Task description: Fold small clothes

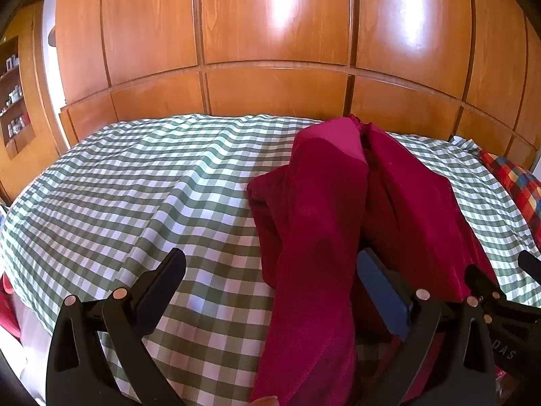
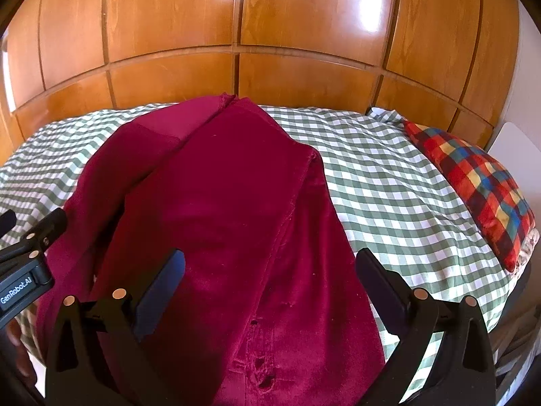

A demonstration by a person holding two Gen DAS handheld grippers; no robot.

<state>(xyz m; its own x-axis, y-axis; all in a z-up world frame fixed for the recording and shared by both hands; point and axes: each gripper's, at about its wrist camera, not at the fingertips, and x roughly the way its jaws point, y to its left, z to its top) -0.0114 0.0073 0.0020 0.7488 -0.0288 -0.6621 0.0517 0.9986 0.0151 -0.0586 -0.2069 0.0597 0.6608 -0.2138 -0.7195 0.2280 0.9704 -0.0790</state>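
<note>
- A dark red velvety garment [image 2: 236, 209] is lying on a bed, on a green and white checked sheet [image 1: 135, 186], its length running from the near edge toward the far edge.
- The garment is sitting folded over itself in long panels; a raised seam is running down its right side, and a paler pink panel is showing at its far left end.
- The left claw [image 1: 270, 284] is hanging released, fingers spread wide, pointing down at the bed; one long strip of the garment is passing between its fingers, and whether either finger is touching the cloth cannot be told.
- The right claw [image 2: 270, 280] is also standing released and wide, tilted down over the garment's near end; the cloth is filling the gap between the fingers without either pad visibly pressing it.
- To the left of the garment the sheet is lying bare and rumpled, giving broad open room out to the bed's left edge.
- To the right a narrower band of sheet is showing, ending at a red, blue and yellow checked pillow [image 2: 473, 186] by the right edge.
- A wooden panelled wall [image 2: 270, 34] is rising directly behind the bed's far edge.
- White lettering reading "GenRobot.AI" is showing on the left claw's body [image 2: 17, 287] in the right wrist view.
</note>
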